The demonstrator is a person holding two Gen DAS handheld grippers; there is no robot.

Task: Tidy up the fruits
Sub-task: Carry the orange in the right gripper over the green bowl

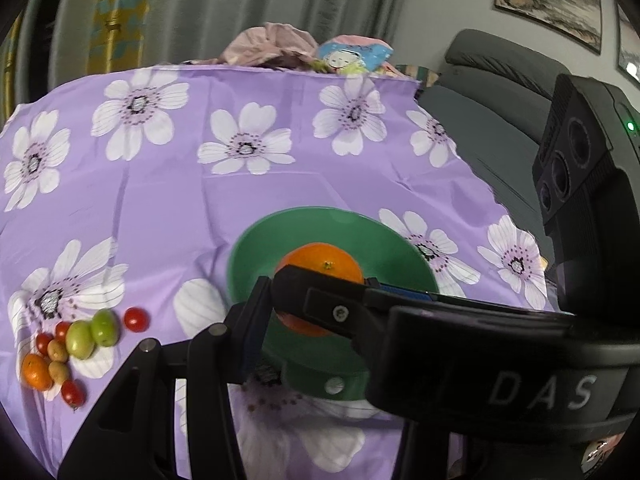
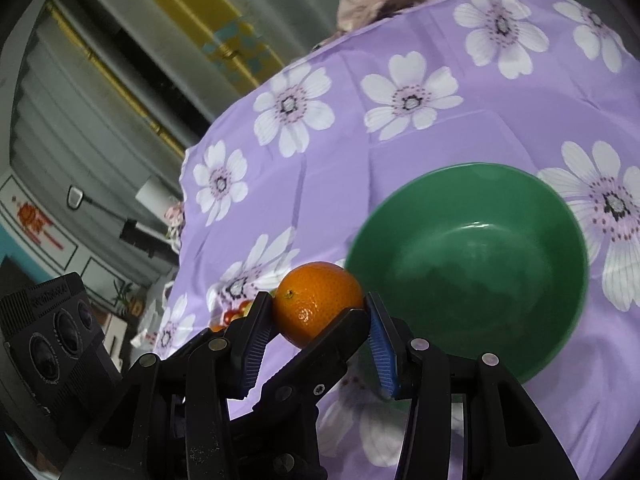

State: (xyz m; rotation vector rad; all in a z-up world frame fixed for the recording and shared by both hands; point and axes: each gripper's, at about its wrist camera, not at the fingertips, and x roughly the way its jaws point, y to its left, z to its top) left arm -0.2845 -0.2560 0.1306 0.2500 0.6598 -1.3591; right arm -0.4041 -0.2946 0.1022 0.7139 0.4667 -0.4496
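An orange (image 1: 320, 262) hangs over the green bowl (image 1: 256, 248) on the purple flowered tablecloth (image 1: 180, 184). My left gripper (image 1: 312, 300) is shut on it; its left blue pad touches the fruit, and its other finger is hidden. The right gripper's finger (image 1: 340, 308) crosses in front. In the right wrist view my right gripper (image 2: 318, 308) is shut on the same orange (image 2: 320, 300), blue pads on both sides, just left of the empty bowl (image 2: 472, 264). The left gripper's finger (image 2: 320, 344) presses it from below.
Loose fruit lies at the table's near left: a small orange (image 1: 36, 370), two green fruits (image 1: 80, 338), cherry tomatoes (image 1: 136, 319) and small brownish fruits (image 1: 58, 350). Crumpled clothes (image 1: 272, 44) sit at the far edge. A grey sofa (image 1: 480, 120) stands to the right.
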